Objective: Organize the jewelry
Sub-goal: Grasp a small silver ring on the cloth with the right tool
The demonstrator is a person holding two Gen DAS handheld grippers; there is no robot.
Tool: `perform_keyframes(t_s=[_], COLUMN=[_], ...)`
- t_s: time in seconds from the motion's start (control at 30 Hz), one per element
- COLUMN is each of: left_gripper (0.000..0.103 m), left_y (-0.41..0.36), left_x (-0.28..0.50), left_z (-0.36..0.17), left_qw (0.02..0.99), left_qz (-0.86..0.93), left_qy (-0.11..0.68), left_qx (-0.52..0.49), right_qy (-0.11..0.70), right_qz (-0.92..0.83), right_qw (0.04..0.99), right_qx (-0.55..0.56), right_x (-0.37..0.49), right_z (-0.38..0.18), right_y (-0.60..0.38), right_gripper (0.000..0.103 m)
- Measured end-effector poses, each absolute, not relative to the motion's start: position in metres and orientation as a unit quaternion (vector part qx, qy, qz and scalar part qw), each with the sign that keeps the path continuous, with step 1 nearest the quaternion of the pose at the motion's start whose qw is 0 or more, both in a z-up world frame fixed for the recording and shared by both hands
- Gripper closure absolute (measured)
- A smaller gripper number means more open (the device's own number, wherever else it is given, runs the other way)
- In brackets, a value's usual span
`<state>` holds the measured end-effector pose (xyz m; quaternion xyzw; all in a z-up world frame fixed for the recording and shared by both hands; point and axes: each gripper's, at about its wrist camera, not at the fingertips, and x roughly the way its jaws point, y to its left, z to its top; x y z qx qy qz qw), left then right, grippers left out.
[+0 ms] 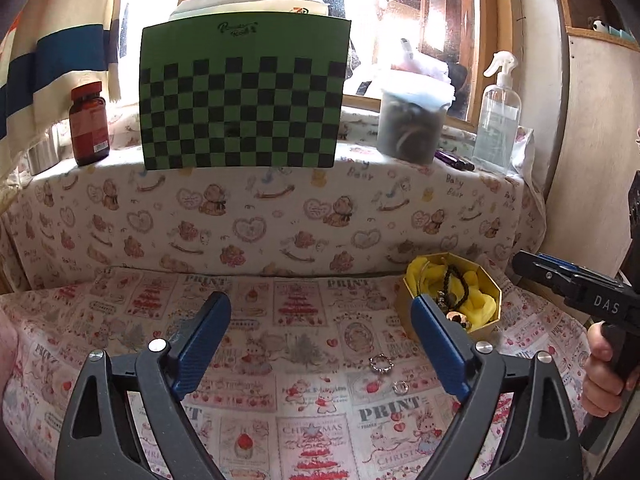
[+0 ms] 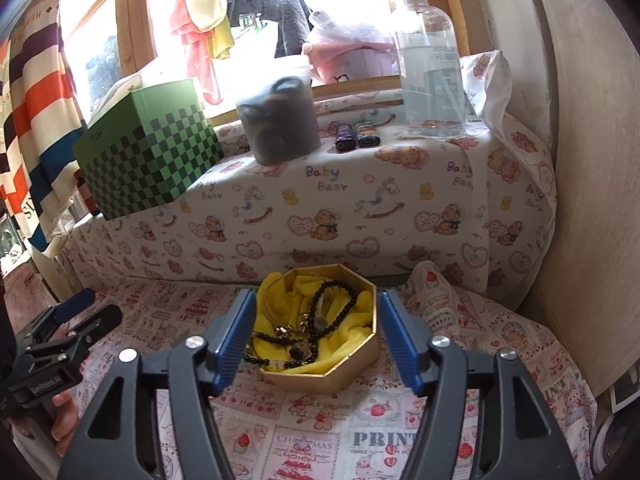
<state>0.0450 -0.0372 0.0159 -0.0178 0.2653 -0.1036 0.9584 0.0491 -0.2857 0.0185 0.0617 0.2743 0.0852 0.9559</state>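
Observation:
A gold octagonal box [image 2: 340,376] with yellow lining holds a black bead bracelet [image 2: 340,300] and other jewelry; it also shows in the left wrist view [image 1: 404,304]. Two silver rings lie on the printed cloth: a beaded one [image 1: 381,363] and a smaller one [image 1: 400,388]. My left gripper [image 1: 320,312] is open and empty, above the cloth left of the box, with the rings between its fingers. My right gripper [image 2: 316,312] is open and empty, its fingers on either side of the box's near half. The right gripper shows at the left wrist view's right edge [image 1: 568,280].
A cloth-covered ledge behind carries a green checkered box [image 1: 244,96], a brown pill bottle [image 1: 89,124], a plastic tub [image 1: 412,124], a spray bottle [image 1: 498,120] and two lighters [image 2: 356,136]. A wall panel [image 2: 580,200] stands on the right.

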Motion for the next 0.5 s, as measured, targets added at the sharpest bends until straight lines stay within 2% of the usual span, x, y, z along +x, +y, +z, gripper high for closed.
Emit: perform_keyframes(t_s=[0.3,0.5], left_gripper=[0.007,0.005], left_y=[-0.030,-0.013], left_x=[0.025,0.026], left_z=[0.037,0.044], left_qw=[0.976,0.980], left_qz=[-0.070,-0.050], left_qy=[0.204,0.189], left_qx=[0.000,-0.026], right_qy=[0.298,0.336], right_qz=[0.154,0.231], right_qw=[0.942,0.913], right_qx=[0.016,-0.029], right_x=[0.045,0.042], right_z=[0.003,-0.018], right_y=[-0.245,-0.202], right_gripper=[0.040,0.059])
